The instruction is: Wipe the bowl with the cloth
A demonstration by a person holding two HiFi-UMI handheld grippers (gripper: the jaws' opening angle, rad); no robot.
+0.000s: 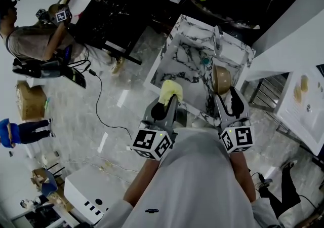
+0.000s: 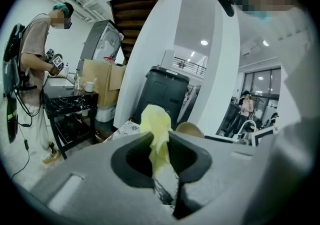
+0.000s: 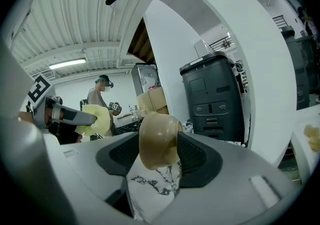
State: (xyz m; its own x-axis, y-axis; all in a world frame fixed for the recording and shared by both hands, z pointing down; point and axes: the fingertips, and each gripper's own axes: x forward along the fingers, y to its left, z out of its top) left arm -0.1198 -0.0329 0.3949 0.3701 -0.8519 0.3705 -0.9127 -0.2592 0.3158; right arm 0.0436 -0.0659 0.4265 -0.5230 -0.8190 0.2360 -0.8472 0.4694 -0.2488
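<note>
A yellow cloth (image 1: 171, 91) sticks up from my left gripper (image 1: 167, 104), which is shut on it; in the left gripper view the cloth (image 2: 157, 131) hangs bunched between the jaws. A tan bowl (image 1: 221, 79) is held on its side in my right gripper (image 1: 226, 96), shut on its rim. In the right gripper view the bowl (image 3: 159, 140) fills the gap between the jaws, and the cloth (image 3: 98, 121) with the left gripper shows at the left. Both are held apart above the marbled sink (image 1: 177, 67). From the left gripper view the bowl (image 2: 189, 130) peeks up just right of the cloth.
A faucet (image 1: 218, 38) rises at the sink's back rim, and a small teal item (image 1: 205, 61) lies in the basin. A person (image 1: 30, 39) with grippers stands at a dark table (image 1: 104, 14) far left. Cables cross the floor (image 1: 96, 87). A white counter (image 1: 306, 105) lies right.
</note>
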